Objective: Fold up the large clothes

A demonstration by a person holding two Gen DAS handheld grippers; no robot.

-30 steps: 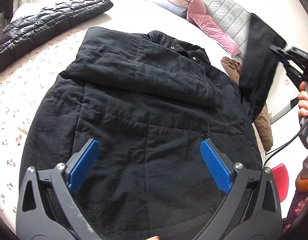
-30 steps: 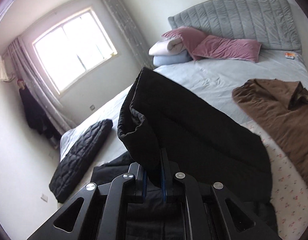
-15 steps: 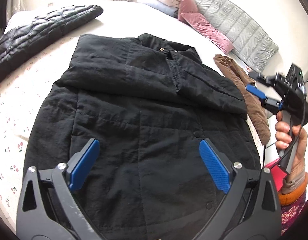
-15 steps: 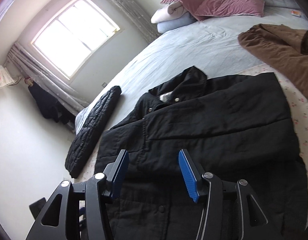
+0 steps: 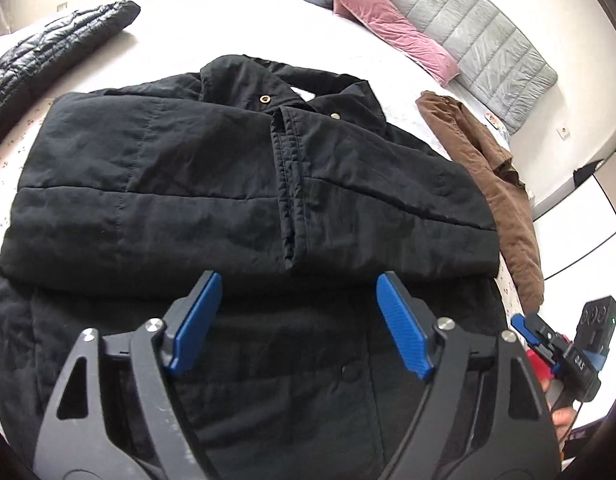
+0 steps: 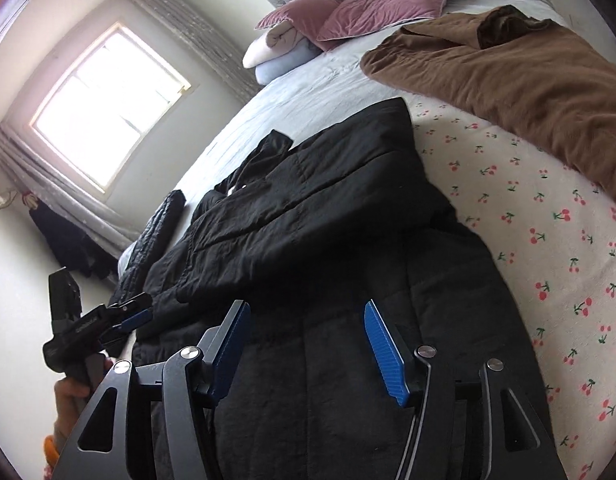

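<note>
Right wrist: cherry-print bedsheet (image 6: 547,216), window (image 6: 108,108).

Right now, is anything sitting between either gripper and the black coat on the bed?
Nothing visible. The left gripper and right gripper both hang open directly over the black coat, with only air between. The brown jacket lies off to the side.

sleeve (image 5: 387,216) dropped across coat, right hand-held gripper (image 6: 308,344) opened

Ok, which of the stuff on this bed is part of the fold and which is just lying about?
In the job:
black coat, both sleeves folded across its front
left tool, open
right tool, open

Lying about:
brown garment
black quilted jacket
pink pillows
</note>
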